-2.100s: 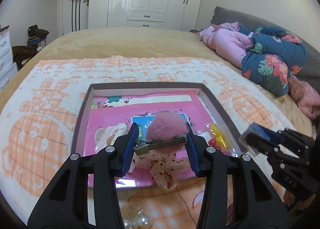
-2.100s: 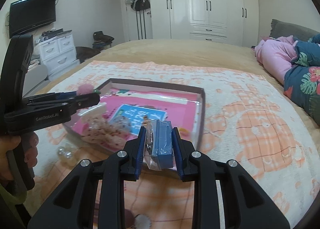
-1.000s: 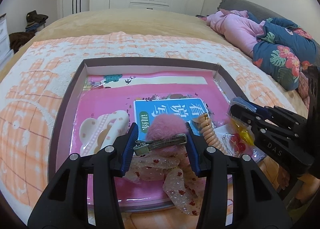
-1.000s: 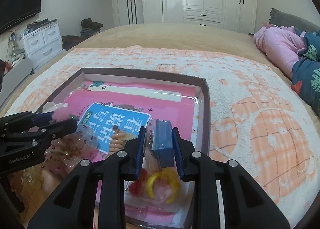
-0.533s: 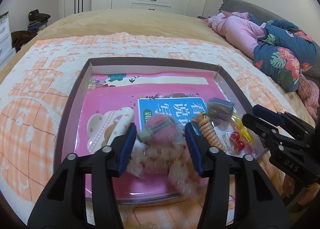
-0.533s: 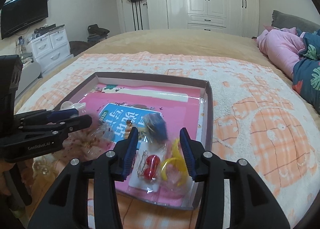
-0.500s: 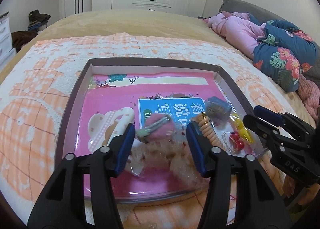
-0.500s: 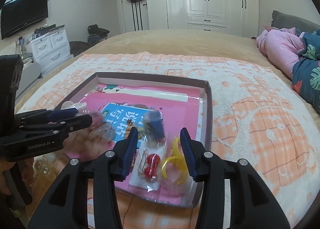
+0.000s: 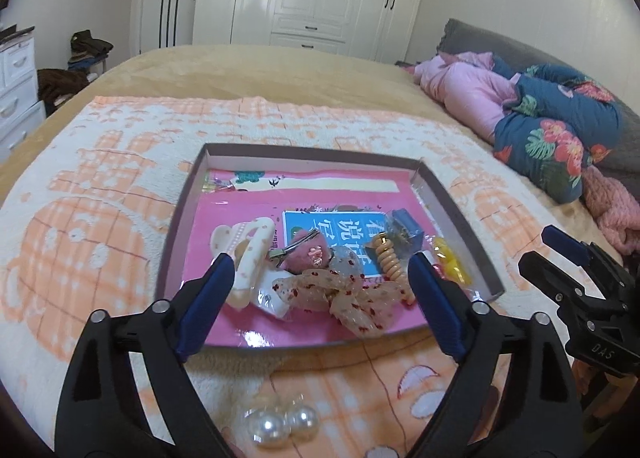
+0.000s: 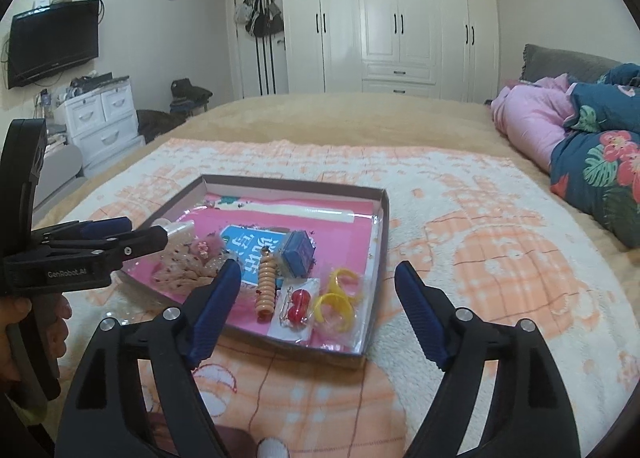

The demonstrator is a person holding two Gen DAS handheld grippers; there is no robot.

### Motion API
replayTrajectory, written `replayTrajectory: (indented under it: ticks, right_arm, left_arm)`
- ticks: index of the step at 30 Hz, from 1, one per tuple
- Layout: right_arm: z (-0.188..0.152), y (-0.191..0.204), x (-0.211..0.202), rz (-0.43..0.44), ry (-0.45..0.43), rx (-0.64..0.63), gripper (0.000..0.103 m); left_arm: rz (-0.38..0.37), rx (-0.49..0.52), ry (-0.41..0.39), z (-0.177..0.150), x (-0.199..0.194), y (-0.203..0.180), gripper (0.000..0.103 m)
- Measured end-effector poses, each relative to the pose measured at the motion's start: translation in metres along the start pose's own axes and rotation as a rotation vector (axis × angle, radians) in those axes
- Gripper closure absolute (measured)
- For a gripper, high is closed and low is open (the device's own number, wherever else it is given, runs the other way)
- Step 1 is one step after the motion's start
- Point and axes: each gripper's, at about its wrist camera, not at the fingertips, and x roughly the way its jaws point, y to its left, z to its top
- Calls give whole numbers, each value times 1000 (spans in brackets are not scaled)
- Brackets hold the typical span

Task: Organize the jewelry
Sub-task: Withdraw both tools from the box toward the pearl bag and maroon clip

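Jewelry and hair pieces, gathered in a shallow brown tray (image 9: 188, 194) on an orange-and-white blanket (image 9: 100, 218). Across the tray's pink lining from left to right in the left wrist view: cream hair claw (image 9: 248, 254), tilted against the lining; pink fluffy clip (image 9: 306, 252) with its metal bar showing, lying on a sheer spotted bow (image 9: 352, 294); tan spiral hair tie (image 9: 390, 260); small blue box (image 9: 406, 228) on a blue printed card (image 9: 340, 226); yellow rings (image 9: 448, 258) by the right wall. Two pearl beads (image 9: 280, 424) outside the tray, on the blanket at the near edge.

Left gripper (image 9: 320, 290) released, jaws opening wide, above the tray's near side with nothing pressed between the pads. Right gripper (image 10: 318, 290) likewise let go, jaws opening, nothing clamped.

From the right wrist view, left to right: left gripper held by a hand (image 10: 24, 334) at the edge, bow, spiral tie, blue box, red beads on a white card (image 10: 298, 304) just beside the yellow rings in a clear packet. Pink and floral bedding (image 10: 580, 130) heaped far right.
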Motion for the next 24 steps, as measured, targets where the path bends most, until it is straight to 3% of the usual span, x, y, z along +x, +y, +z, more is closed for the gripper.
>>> replayTrajectory:
  ticks: [5,24]
  right_arm:
    - [-2,4,-22,11,-31,-6,18]
    - [-38,34,-63,42,-21,-110,15]
  left_arm:
    - [10,-10,-39,-6,-26,0,11]
    - [86,-30,-59,-49,-77,23,11]
